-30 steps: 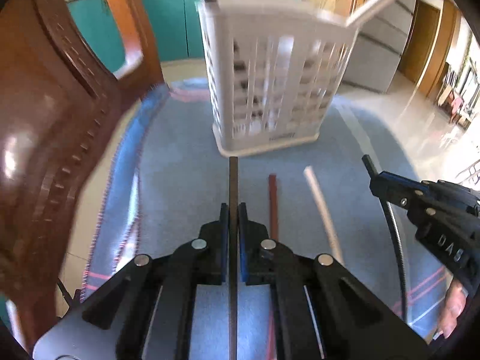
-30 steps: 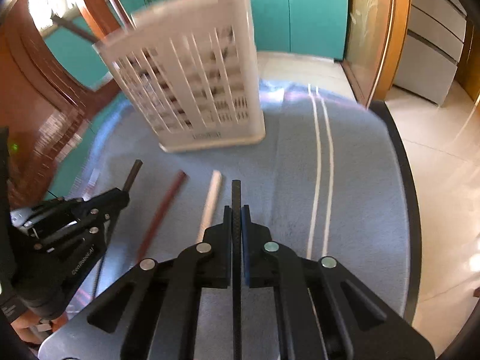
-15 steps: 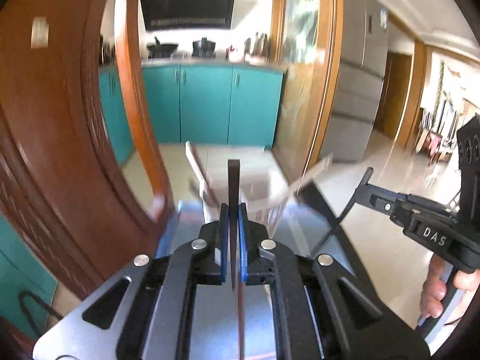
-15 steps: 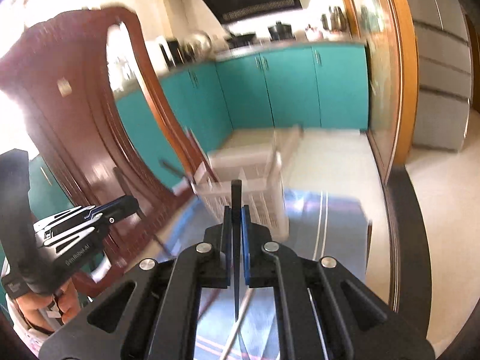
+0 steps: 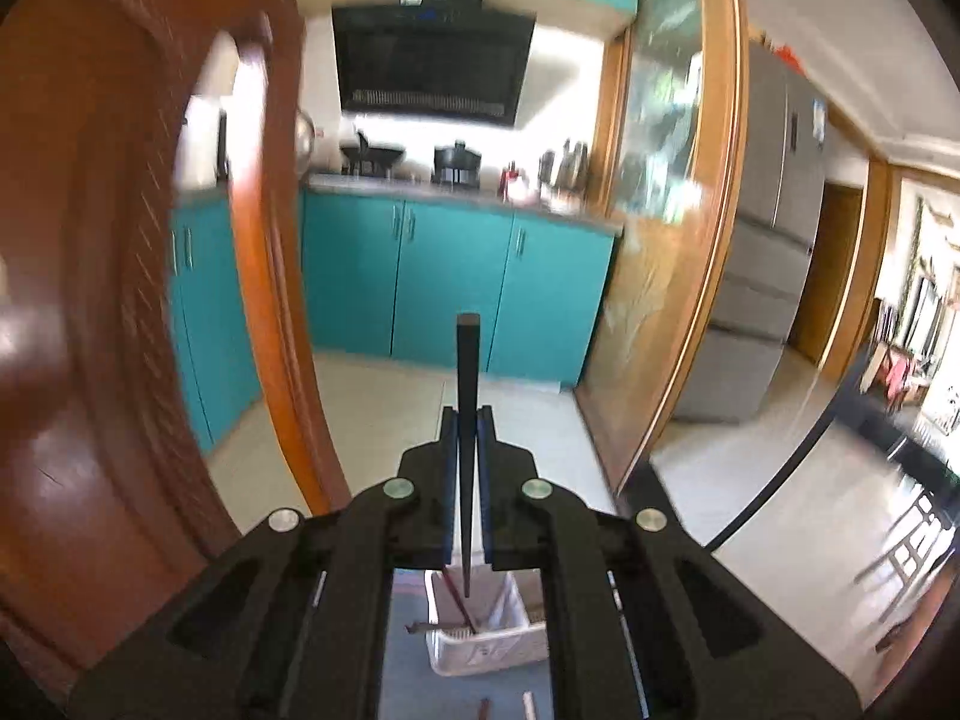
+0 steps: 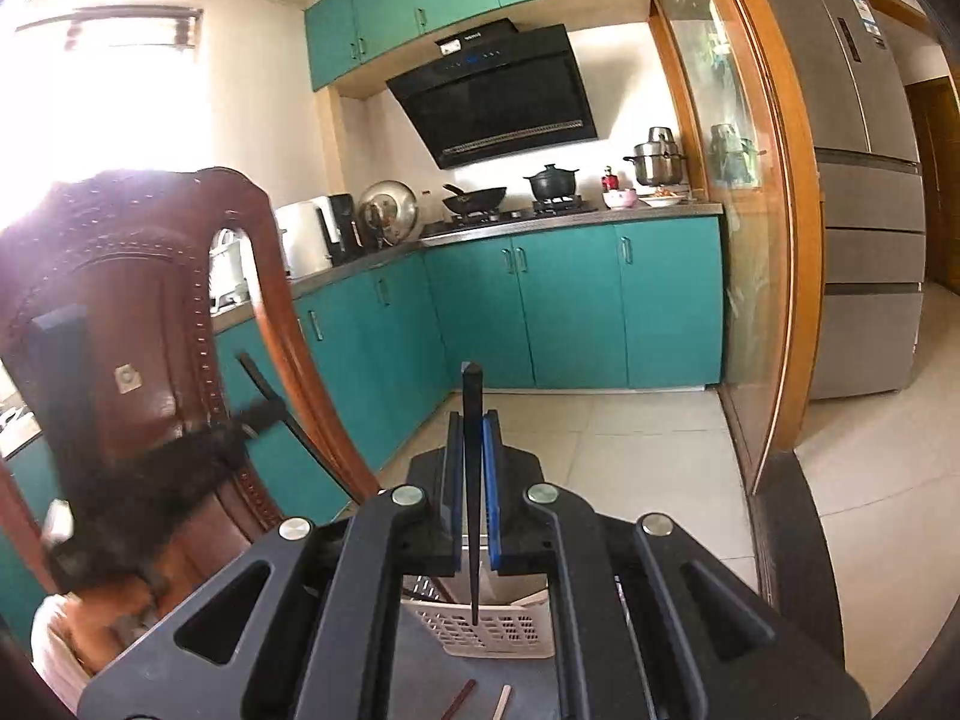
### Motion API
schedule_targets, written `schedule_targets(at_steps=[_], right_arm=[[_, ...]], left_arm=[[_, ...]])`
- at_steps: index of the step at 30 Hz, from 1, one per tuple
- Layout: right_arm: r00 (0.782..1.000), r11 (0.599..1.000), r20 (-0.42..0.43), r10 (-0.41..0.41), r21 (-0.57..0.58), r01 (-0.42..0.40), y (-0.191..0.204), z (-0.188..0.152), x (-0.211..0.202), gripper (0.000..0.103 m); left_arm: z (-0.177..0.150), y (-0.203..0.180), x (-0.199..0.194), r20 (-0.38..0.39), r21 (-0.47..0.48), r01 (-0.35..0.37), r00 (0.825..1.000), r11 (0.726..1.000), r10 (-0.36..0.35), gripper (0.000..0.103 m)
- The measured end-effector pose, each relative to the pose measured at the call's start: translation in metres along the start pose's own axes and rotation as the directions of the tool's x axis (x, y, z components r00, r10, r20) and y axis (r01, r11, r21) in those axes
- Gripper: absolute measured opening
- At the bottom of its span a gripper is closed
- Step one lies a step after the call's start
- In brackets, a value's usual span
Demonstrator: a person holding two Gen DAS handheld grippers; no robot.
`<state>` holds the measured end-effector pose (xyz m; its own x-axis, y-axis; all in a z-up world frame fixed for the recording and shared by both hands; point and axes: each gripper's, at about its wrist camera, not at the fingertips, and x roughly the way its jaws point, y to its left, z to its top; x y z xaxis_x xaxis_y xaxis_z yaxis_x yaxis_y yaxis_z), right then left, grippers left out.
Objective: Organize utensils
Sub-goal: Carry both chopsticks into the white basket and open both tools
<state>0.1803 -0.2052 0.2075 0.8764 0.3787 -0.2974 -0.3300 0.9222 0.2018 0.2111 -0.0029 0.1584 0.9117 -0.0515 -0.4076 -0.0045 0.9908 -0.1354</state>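
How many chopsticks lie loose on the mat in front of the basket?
2: a brown chopstick and a pale chopstick, side by side just in front of the white basket. Much of the mat is blocked from view, so more may be hidden.

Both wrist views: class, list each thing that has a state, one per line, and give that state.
Left gripper: shut on a dark chopstick.
Right gripper: shut on a black chopstick.
White basket: upright, holding sticks.
Brown stick: lying loose on the mat.
Pale stick: lying loose on the mat.
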Motion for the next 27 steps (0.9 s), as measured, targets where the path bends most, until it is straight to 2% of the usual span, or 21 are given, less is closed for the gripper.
schedule_targets(at_steps=[5,7,9,11,14,18,22,23,25,27], right_arm=[[1.000,1.000,0.021,-0.005,0.018,0.004,-0.003,0.000,0.007,0.007],[0.999,1.000,0.045,-0.021,0.018,0.020,-0.001,0.004,0.011,0.007],[0.997,0.999,0.071,-0.044,0.016,0.043,-0.001,0.005,0.018,0.007],[0.994,0.998,0.093,-0.051,0.025,0.049,-0.002,0.004,0.027,0.007],[0.991,0.997,0.109,-0.080,0.015,0.079,0.000,-0.003,0.043,0.007],[0.991,0.995,0.089,-0.098,-0.011,0.099,0.000,-0.022,0.065,0.007],[0.994,0.994,0.017,-0.104,-0.038,0.105,-0.003,-0.049,0.083,0.007],[0.994,0.993,-0.001,-0.110,-0.037,0.110,-0.005,-0.054,0.083,0.010],[0.994,0.993,-0.016,-0.111,-0.032,0.111,-0.007,-0.061,0.077,0.023],[0.993,0.993,0.005,-0.114,-0.032,0.114,-0.007,-0.063,0.062,0.033]], left_arm=[[-0.030,0.004,0.028,-0.083,0.008,-0.009,0.997,1.000,0.010,0.007],[-0.036,0.008,0.024,-0.084,0.006,-0.004,0.996,1.000,0.004,0.011],[-0.042,0.010,0.014,-0.072,0.003,0.006,0.997,1.000,-0.005,0.025],[-0.048,0.012,0.000,-0.048,0.010,0.012,0.999,1.000,-0.011,0.030],[-0.061,0.013,-0.016,-0.035,0.023,0.026,0.999,0.999,-0.025,0.031],[-0.088,0.013,-0.023,-0.055,0.022,0.026,0.998,0.999,-0.024,0.037],[-0.125,0.015,-0.015,-0.130,0.039,0.001,0.991,0.999,0.004,0.039],[-0.131,0.016,-0.013,-0.148,0.036,0.001,0.989,0.999,0.004,0.039],[-0.150,0.020,-0.003,-0.198,0.033,-0.007,0.980,0.999,0.014,0.039],[-0.166,0.024,0.006,-0.242,0.032,-0.020,0.970,0.999,0.027,0.039]])
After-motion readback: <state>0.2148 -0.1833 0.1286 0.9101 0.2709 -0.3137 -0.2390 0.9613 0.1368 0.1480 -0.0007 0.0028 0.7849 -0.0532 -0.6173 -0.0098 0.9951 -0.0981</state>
